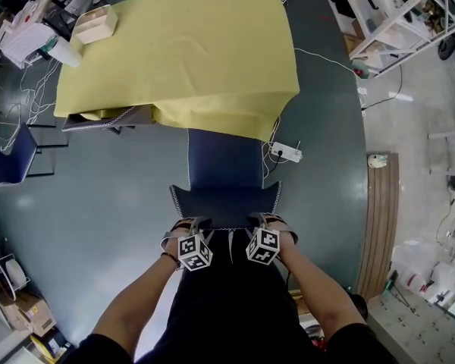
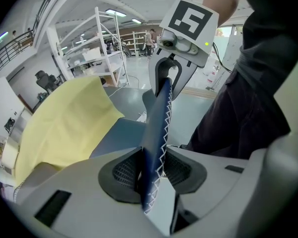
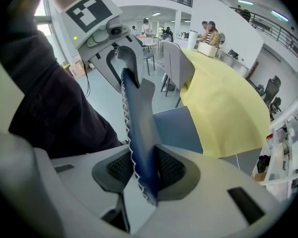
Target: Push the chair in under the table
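Observation:
The blue chair stands with its seat partly under the table's yellow cloth and its backrest toward me. My left gripper is shut on the left part of the backrest's top edge, and my right gripper is shut on the right part. In the left gripper view the stitched backrest edge runs between the pads of the left gripper. The right gripper view shows the same edge pinched in the right gripper, with the seat and cloth beyond.
A grey chair is tucked under the table's left side, and another blue chair stands at the far left. A power strip with cables lies on the floor right of the seat. A wooden box sits on the table. A wooden bench stands at the right.

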`<state>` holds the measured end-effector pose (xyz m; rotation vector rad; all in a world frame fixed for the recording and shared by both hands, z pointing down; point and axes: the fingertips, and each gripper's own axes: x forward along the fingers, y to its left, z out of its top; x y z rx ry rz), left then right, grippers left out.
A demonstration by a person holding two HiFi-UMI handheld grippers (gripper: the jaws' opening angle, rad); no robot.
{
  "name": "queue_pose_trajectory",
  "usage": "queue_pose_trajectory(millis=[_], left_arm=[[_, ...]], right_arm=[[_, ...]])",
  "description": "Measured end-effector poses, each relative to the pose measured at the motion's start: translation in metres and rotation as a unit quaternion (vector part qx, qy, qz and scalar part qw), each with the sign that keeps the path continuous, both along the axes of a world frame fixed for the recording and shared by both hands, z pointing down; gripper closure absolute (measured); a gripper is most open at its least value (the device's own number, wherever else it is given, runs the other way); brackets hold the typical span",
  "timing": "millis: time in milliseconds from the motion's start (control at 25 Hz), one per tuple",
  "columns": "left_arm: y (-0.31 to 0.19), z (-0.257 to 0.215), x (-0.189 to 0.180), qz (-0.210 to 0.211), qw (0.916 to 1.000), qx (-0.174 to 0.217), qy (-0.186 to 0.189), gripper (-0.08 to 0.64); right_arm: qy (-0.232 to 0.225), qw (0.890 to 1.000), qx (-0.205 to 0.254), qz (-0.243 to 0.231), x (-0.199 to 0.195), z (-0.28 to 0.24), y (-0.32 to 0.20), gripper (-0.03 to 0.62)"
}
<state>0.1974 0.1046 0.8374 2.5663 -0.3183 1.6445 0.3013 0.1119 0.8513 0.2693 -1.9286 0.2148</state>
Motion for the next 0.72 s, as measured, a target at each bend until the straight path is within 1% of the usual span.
queue_pose_trajectory(millis=[400, 720], left_arm=[[-0.026, -0.001, 0.002, -0.004, 1.0000, 0.002, 0.000, 0.431], [-0.049, -0.001, -0.001, -0.004, 1.0000, 0.005, 0.000, 0.431]], right_arm=[[0.004, 1.000, 0.002, -0.005, 0.002, -0.001, -0.028, 0.469], [0.006, 1.000, 0.013, -0.004, -0.001, -0.001, -0.051, 0.473]])
